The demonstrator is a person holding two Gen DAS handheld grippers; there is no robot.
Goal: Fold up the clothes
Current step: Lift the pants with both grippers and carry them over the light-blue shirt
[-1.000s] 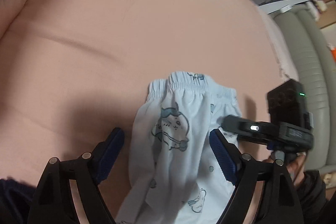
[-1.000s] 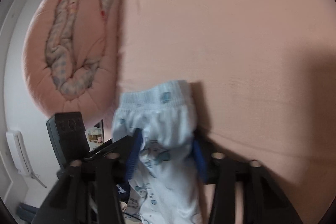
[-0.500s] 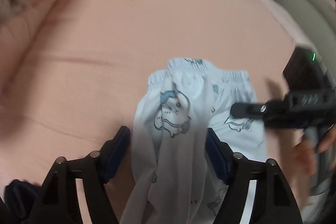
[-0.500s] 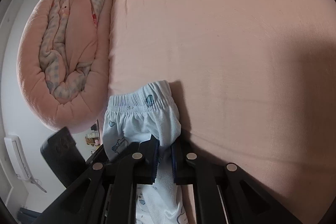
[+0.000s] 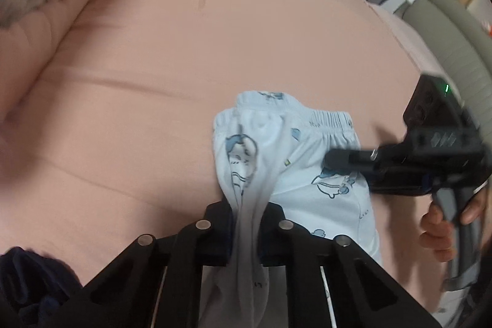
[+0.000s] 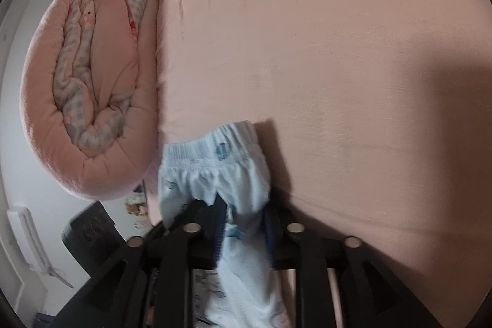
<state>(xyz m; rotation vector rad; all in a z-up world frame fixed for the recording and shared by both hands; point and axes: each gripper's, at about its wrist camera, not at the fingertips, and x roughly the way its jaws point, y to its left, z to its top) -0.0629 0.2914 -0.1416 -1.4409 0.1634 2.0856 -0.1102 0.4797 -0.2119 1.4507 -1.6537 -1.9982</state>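
Left gripper (image 5: 246, 231) pinching pale blue pants (image 5: 307, 174), right gripper (image 6: 244, 231) opening around fabric, seemingly loose, pink bedsheet (image 6: 338, 51) beneath

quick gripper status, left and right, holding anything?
Left gripper: shut on the light blue cartoon-print children's pants, fabric bunched between the jaws.
Right gripper: jaws opening, pants fabric between them, pads not pressing on it.

Soft, even indoor light falls on the pink bed sheet (image 6: 338, 57), with a broad dark shadow across its right side. Both fisheye views bend strongly and darken toward the corners. Motion blur smears the right gripper (image 6: 243, 231) and pale blue trousers (image 6: 215, 171).
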